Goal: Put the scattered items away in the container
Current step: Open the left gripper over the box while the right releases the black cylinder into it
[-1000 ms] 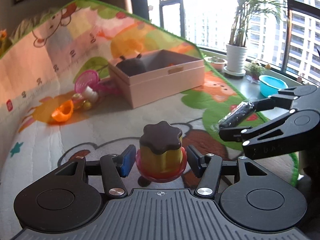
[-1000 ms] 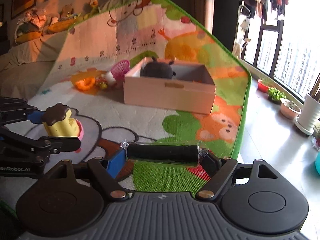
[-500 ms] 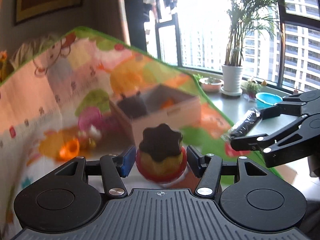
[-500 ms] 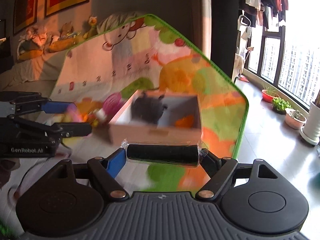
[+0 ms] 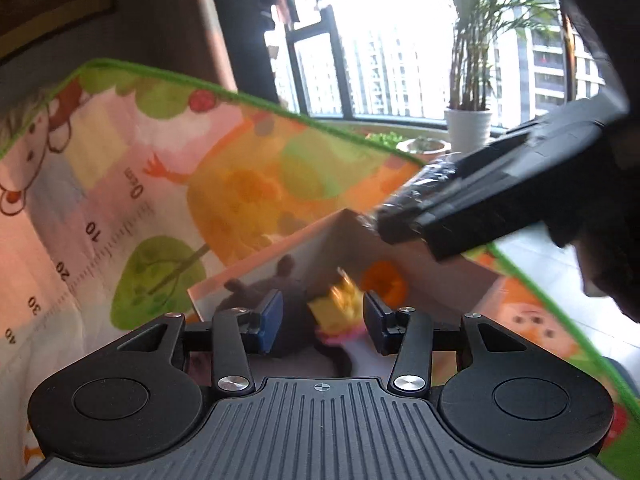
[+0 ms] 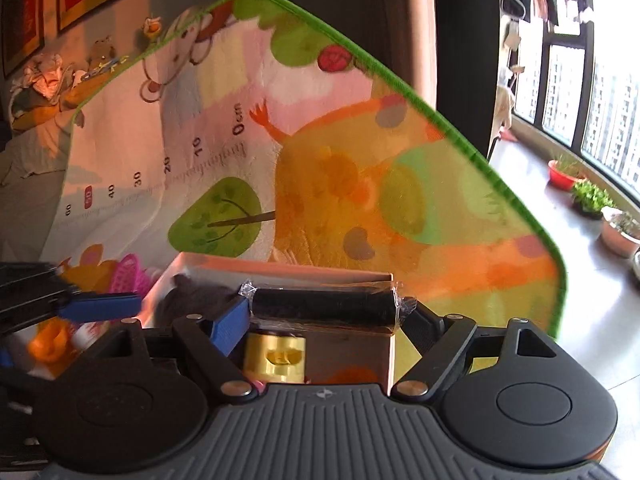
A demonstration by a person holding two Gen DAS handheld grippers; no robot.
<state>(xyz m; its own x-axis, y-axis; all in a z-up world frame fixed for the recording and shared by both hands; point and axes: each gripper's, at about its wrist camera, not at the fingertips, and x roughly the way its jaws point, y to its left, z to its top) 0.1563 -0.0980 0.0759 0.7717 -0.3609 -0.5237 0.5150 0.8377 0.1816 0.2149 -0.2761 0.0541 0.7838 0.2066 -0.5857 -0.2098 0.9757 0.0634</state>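
Observation:
My left gripper (image 5: 320,320) is open above the cardboard box (image 5: 248,270). The yellow toy pudding with the pink base (image 5: 338,312) is blurred below the jaws, inside the box beside a dark plush toy (image 5: 288,304). In the right wrist view the pudding (image 6: 276,356) lies in the box (image 6: 348,344). My right gripper (image 6: 324,312) is shut on a black wrapped roll (image 6: 324,306) and holds it over the box. The roll also shows in the left wrist view (image 5: 420,188).
An orange item (image 5: 382,282) lies in the box. A pink basket toy (image 6: 128,278) and an orange toy (image 6: 52,340) lie on the cartoon play mat (image 6: 320,160) left of the box. Potted plants (image 6: 588,196) stand on the floor by the window.
Both grippers moved forward over the box. My left gripper opened and the pudding dropped into the box. The right gripper still grips the roll.

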